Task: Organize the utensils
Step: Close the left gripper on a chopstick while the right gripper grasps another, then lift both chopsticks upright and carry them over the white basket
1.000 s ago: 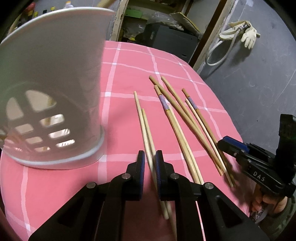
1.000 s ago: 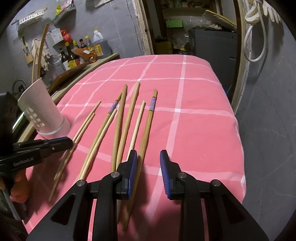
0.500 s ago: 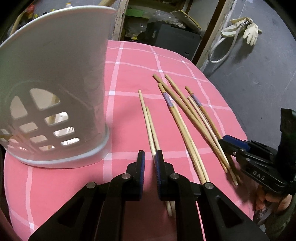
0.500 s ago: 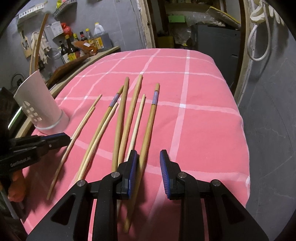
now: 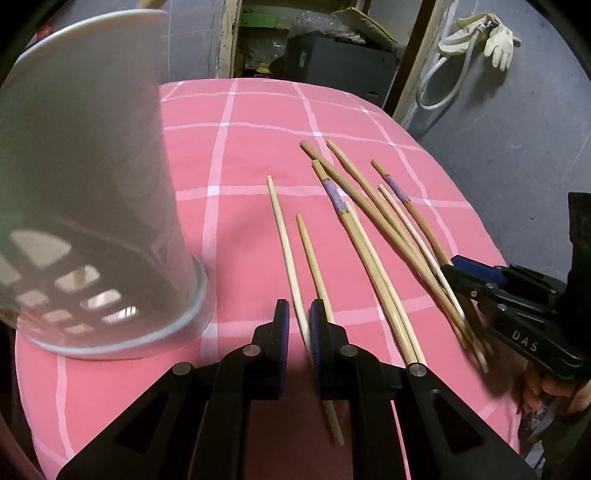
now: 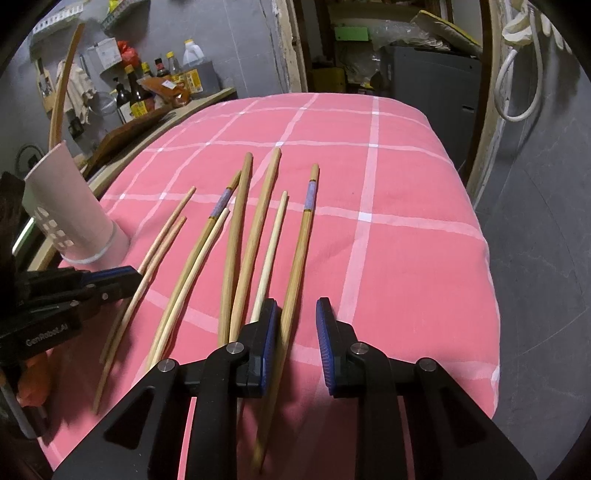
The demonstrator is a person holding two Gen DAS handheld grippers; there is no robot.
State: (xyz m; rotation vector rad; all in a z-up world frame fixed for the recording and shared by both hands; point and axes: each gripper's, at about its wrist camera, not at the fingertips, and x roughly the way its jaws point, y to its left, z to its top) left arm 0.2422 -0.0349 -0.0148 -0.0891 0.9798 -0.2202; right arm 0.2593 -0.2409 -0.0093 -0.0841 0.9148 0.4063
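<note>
A table with a pink cloth with white lines (image 6: pixel 399 229) fills both views. Eight long wooden chopsticks lie on it, side by side, spread a bit like a fan.

The left hand-held gripper (image 5: pixel 295 332) is black with blue pads. Its jaws are nearly shut, with only a thin gap. A pale thin wooden chopstick (image 5: pixel 286 243) runs into that gap, right by the right pad. I cannot tell if the pads press on it. A second pale chopstick (image 5: pixel 312 266) lies just beside it and goes under the right finger.

A tall white plastic utensil holder with small window holes near its base (image 5: pixel 85 177) stands upright on the cloth, to the left of this gripper. From the right wrist view, a wooden stick pokes up out of it.

The right hand-held gripper (image 6: pixel 297 334) has its jaws partly apart, a narrow gap. A brown chopstick with a purple band near its top (image 6: pixel 301 254) lies in the gap, close to the left pad. The right pad is away from it.

More chopsticks lie between the two grippers, and some cross over each other. One of them also has a purple band (image 6: pixel 221 201).

A pair of pale work gloves (image 5: pixel 495 35) hangs on the grey wall far behind. Some bottles (image 6: pixel 136 96) stand on a shelf at the back.
</note>
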